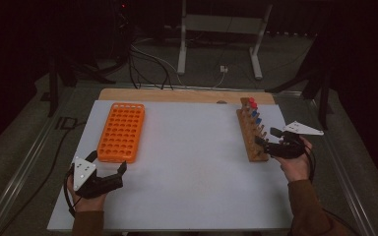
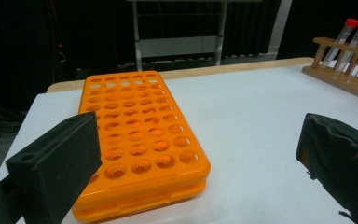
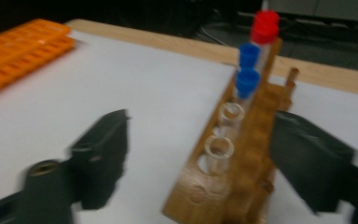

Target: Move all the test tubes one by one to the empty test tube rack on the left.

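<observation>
Test tubes (image 3: 248, 70), capped: two red, two blue, standing in the far holes of a wooden rack (image 1: 251, 135) at the right side of the white table (image 1: 192, 162). In the right gripper view two uncapped clear tubes (image 3: 219, 151) sit in holes nearer the camera, and the nearest holes are bare.

Wooden rack: long and narrow, lying front to back near the table's right edge, with pegs along its outer side.

Orange rack (image 1: 122, 132): plastic, many round holes, all unfilled as far as can be seen; flat on the left half of the table, well apart from the wooden rack.

Right gripper (image 1: 268, 137): held in the person's right hand (image 1: 295, 164), jaws spread wide, one on either side of the near end of the wooden rack; contact cannot be told, the view being blurred.

Left gripper (image 1: 109, 164): held in the left hand (image 1: 86, 201), jaws spread wide and pinching nothing, just beside the near end of the orange rack.

Background: dark floor with cables and a metal stand (image 1: 221, 29) beyond the table.
</observation>
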